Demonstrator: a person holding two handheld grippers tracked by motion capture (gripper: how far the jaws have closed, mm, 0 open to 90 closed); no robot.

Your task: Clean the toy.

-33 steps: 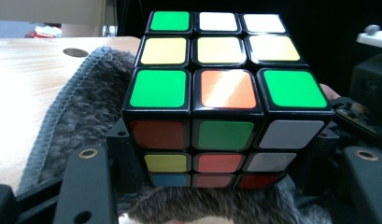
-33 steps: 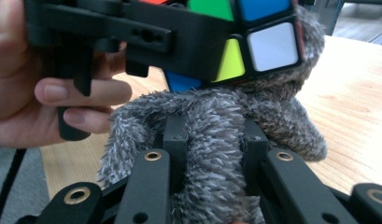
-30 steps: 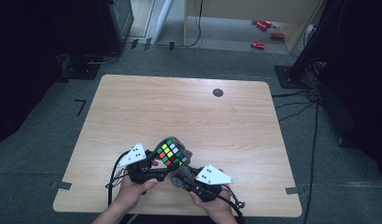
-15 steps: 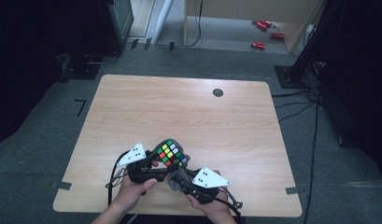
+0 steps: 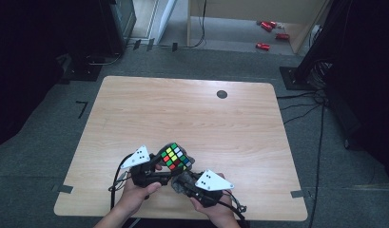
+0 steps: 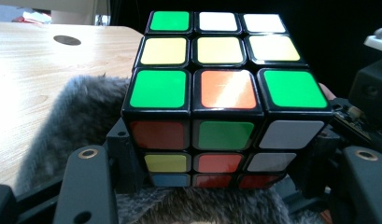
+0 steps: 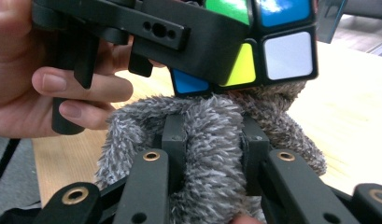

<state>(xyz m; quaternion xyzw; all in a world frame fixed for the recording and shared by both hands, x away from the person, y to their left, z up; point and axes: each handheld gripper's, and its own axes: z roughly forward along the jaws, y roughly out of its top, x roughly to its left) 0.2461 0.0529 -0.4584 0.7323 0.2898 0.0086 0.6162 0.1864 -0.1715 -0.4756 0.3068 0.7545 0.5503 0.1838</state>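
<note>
A scrambled Rubik's cube (image 5: 175,157) hangs above the near edge of the wooden table (image 5: 192,114). My left gripper (image 5: 167,167) is shut on it. In the left gripper view the cube (image 6: 216,93) sits between the black jaws of the left gripper (image 6: 221,156), green, yellow and orange stickers facing up. My right gripper (image 5: 183,182) is shut on a grey fuzzy cloth (image 5: 180,178) just below the cube. In the right gripper view the cloth (image 7: 212,126) bulges between the jaws of the right gripper (image 7: 214,140) and touches the underside of the cube (image 7: 272,51).
A round black grommet (image 5: 222,94) sits in the table's far half. Cables trail from both grippers over the near edge. Red objects (image 5: 263,46) lie on the floor beyond the table, and dark equipment stands at both sides.
The right gripper with the cloth has shifted slightly left, closer under the cube. The left gripper and the cube have kept still.
</note>
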